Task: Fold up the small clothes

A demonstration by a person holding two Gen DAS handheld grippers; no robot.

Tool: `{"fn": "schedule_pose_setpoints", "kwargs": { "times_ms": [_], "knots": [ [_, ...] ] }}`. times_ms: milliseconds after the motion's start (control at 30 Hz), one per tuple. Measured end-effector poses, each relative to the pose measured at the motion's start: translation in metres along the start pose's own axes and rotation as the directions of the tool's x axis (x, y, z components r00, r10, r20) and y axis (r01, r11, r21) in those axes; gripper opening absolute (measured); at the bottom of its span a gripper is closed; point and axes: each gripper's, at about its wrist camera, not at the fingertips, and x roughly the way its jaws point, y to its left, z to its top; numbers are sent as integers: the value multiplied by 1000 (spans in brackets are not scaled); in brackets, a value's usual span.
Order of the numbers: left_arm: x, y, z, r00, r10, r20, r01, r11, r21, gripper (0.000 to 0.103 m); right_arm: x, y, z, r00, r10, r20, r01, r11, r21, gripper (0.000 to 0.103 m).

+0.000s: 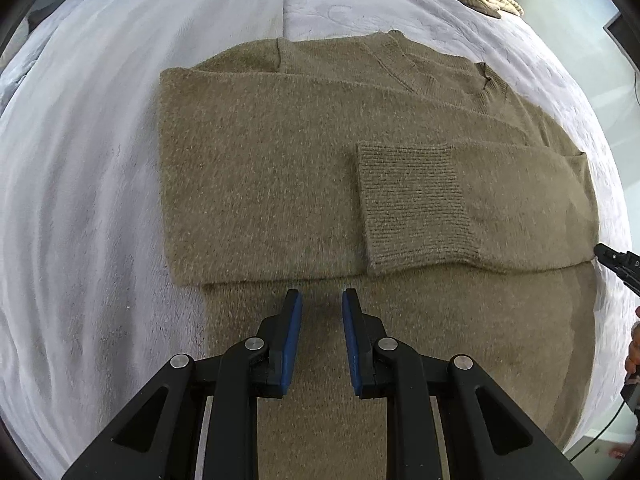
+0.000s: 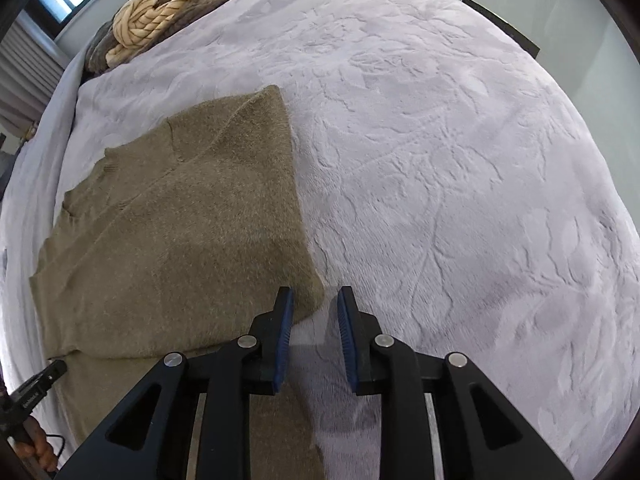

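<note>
1. The olive sweater (image 1: 260,168) lies flat on the lavender bedspread (image 1: 80,200), sleeves folded across it, ready for another fold.
2. The left gripper (image 1: 322,300) hovers over its lower part, jaws parted, empty.
3. The right gripper (image 2: 315,298) hangs beside the sweater's edge, released, holding nothing.

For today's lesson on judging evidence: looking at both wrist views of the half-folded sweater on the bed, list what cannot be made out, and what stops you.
- Sweater hem: both views, hidden under the tongs' frames at the bottom edge.
- Left sleeve: left wrist view, seemingly folded under; only the right cuff shows.
- Striped cloth pile: both views, cut off by the top edge, so I cannot tell what garments they are.
- Person: only a hand shows at the edge.
</note>
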Motion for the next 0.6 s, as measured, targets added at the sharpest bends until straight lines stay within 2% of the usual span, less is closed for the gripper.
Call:
{"fn": "schedule_pose_setpoints", "kwargs": {
  "times_ms": [167, 233, 333, 533, 567, 600],
  "knots": [
    [-1, -3, 0, 1000, 11, 2, -11, 1000, -7, 23, -10, 4, -8, 1000, 29, -6, -29, 1000, 7, 26],
    [-3, -5, 0, 999, 45, 18, -45, 999, -3, 23, -13, 10, -11, 999, 34, -6, -34, 999, -8, 31],
    [-5, -6, 1, 998, 50, 26, -50, 999, -10, 23, -15, 18, -16, 999, 46, -9, -46, 999, -22, 38],
    [-3, -9, -2, 995, 97, -12, -97, 995, 20, 23, -13, 30, -22, 996, 79, -30, -80, 996, -33, 44],
    [-2, -11, -2, 995, 100, -11, -100, 995, 24, 25, -13, 33, -24, 996, 84, -32, -85, 996, -37, 46],
    [-3, -12, -3, 995, 104, -10, -103, 994, 27, 35, -13, 34, -24, 995, 89, -34, -90, 995, -40, 47]
  ]
}}
